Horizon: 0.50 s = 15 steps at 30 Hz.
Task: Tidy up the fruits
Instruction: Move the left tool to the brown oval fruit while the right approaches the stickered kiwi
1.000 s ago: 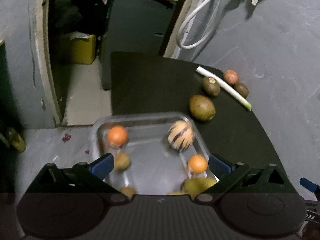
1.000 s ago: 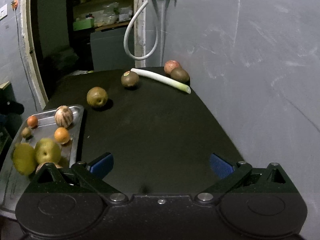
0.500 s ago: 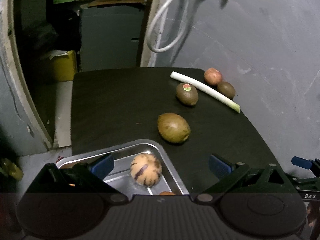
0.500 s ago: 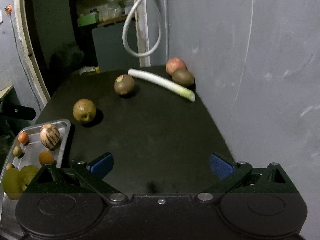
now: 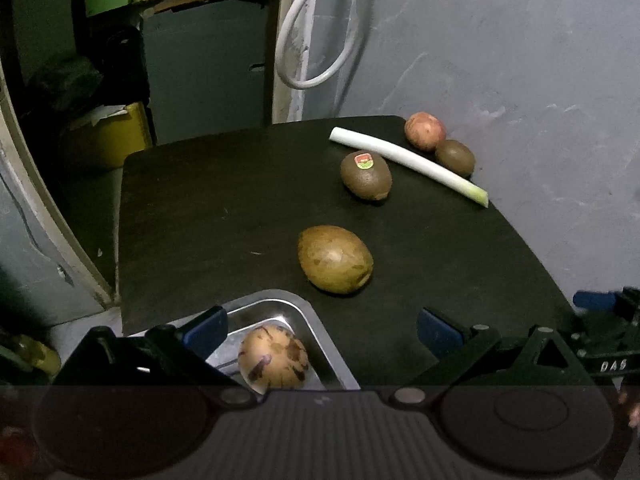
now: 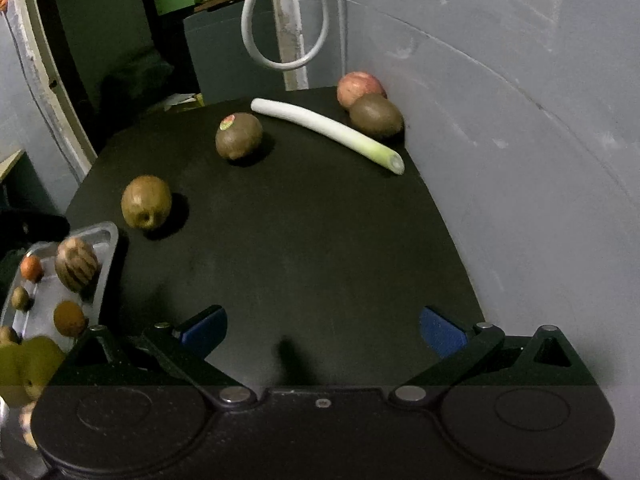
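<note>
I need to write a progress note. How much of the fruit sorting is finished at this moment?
Done: the metal tray already holds a striped fruit, small oranges and yellow-green fruit. In hand: nothing; the left gripper and right gripper are both open. Left on the black table: a large brown fruit, a stickered kiwi, another kiwi, and a red apple.

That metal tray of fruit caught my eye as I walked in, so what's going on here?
A person holds two grippers, both open and empty, over a black table. The silver metal tray at its left edge holds a striped round fruit and small oranges. On the table lie a yellow-brown oval fruit, a stickered kiwi, a white leek stalk, a red apple and another kiwi.
</note>
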{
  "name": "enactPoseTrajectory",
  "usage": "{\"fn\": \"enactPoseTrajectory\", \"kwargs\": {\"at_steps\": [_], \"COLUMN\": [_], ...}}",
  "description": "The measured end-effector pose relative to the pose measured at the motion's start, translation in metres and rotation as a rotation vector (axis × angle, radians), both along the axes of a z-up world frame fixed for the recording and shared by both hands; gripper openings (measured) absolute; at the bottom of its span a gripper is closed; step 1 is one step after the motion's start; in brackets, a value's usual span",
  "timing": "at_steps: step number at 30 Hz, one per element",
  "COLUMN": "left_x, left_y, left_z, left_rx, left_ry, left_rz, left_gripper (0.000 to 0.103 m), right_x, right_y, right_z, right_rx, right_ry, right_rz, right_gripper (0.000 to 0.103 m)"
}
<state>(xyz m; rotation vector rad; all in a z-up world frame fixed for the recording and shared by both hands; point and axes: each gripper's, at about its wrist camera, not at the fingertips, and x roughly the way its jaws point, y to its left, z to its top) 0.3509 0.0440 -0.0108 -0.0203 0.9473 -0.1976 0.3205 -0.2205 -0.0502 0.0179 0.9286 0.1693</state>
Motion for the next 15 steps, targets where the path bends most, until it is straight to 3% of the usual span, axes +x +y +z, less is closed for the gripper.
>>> {"fn": "enactPoseTrajectory", "kwargs": {"at_steps": [7, 15], "left_x": [0.015, 0.039], "left_y": [-0.003, -0.021], "left_z": [-0.009, -0.019], "left_rx": [0.024, 0.049], "left_ry": [0.009, -0.030], "left_rz": [-0.006, -0.103], "left_gripper": [0.102, 0.102], "right_x": [0.048, 0.104], "right_y": [0.004, 0.003], "right_z": [0.003, -0.008], "right_rx": [0.057, 0.152], "right_ry": [0.026, 0.081], "right_rz": [0.011, -0.045], "right_gripper": [0.102, 0.102]}}
